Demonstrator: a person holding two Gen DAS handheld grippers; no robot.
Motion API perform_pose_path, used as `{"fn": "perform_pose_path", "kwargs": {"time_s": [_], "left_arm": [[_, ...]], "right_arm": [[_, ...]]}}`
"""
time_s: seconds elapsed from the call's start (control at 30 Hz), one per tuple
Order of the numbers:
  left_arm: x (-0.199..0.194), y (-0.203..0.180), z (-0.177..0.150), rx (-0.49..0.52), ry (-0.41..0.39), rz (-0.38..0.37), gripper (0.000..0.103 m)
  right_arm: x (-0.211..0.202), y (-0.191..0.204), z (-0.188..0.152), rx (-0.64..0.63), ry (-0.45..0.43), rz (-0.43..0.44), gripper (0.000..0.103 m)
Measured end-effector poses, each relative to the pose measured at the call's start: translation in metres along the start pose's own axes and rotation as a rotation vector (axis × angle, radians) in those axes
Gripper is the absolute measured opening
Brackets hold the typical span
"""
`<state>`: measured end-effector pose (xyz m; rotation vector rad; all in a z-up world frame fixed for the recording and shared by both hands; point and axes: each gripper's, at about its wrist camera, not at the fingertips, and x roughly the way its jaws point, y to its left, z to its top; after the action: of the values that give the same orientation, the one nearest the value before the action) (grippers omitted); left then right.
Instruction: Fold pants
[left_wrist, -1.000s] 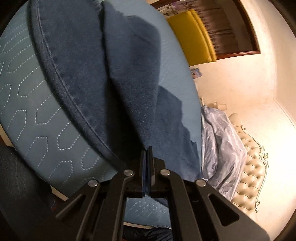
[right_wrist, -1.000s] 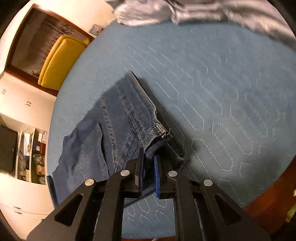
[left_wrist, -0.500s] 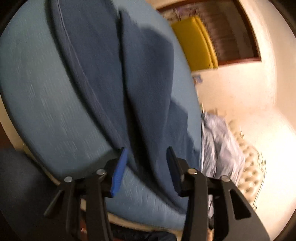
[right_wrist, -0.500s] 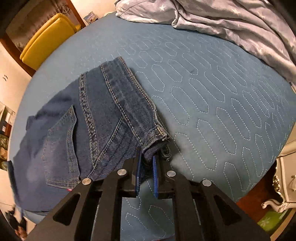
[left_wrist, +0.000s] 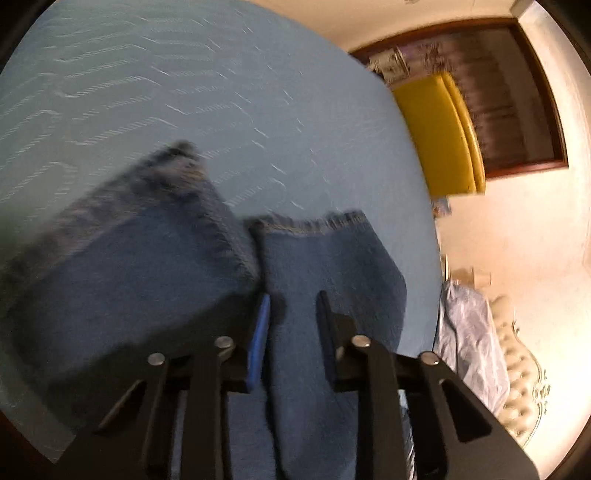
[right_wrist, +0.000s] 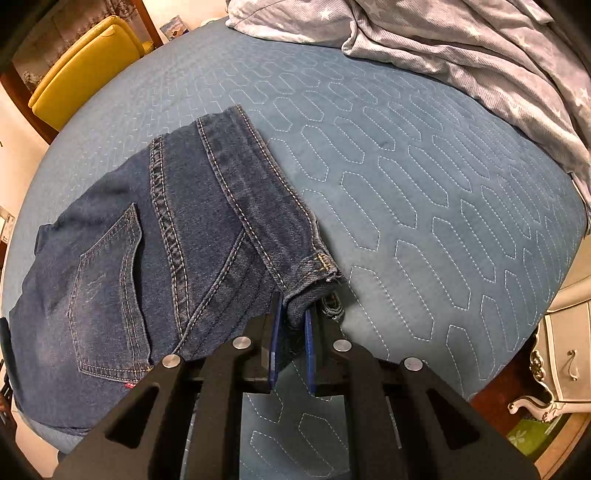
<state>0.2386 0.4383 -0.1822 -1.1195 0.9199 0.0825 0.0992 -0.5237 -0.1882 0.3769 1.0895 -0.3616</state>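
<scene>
Jeans (right_wrist: 155, 251) lie near the blue bed cover's (right_wrist: 424, 192) edge. Right gripper (right_wrist: 293, 328) pinches their waistband corner. Left gripper (left_wrist: 291, 321), just closing partway, is spread above one hem (left_wrist: 314, 223).

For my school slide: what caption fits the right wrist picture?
Right tool pinches the jeans at the waistband corner on a blue bed.

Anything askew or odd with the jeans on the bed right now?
Slightly. In the left wrist view the two leg hems do not line up: the left one sits higher and angled, overlapping its neighbour. The waistband corner is bunched where the right hand-held gripper pinches it. No damage visible.
</scene>
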Motion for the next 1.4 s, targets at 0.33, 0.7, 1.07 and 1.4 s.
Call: {"fn": "perform_pose_path", "kwargs": {"time_s": [0.33,0.7,1.07,1.4], "left_arm": [[-0.066,-0.077,0.002,0.237,-0.086,0.068,0.001],[-0.138,0.095,-0.054,0.033,-0.181,0.054,0.004],[-0.137,0.100,-0.027,-0.105,-0.181,-0.069,0.033],[-0.144,0.016,-0.020,0.211,-0.212,0.121,0.002]], "right_arm": [[0.003,-0.004,0.002,0.004,-0.009,0.030,0.007],[0.001,-0.009,0.006,0.012,0.009,0.065,0.006],[0.002,-0.006,0.007,0.001,0.019,0.032,0.007],[0.003,-0.004,0.007,-0.014,0.013,0.019,0.006]]}}
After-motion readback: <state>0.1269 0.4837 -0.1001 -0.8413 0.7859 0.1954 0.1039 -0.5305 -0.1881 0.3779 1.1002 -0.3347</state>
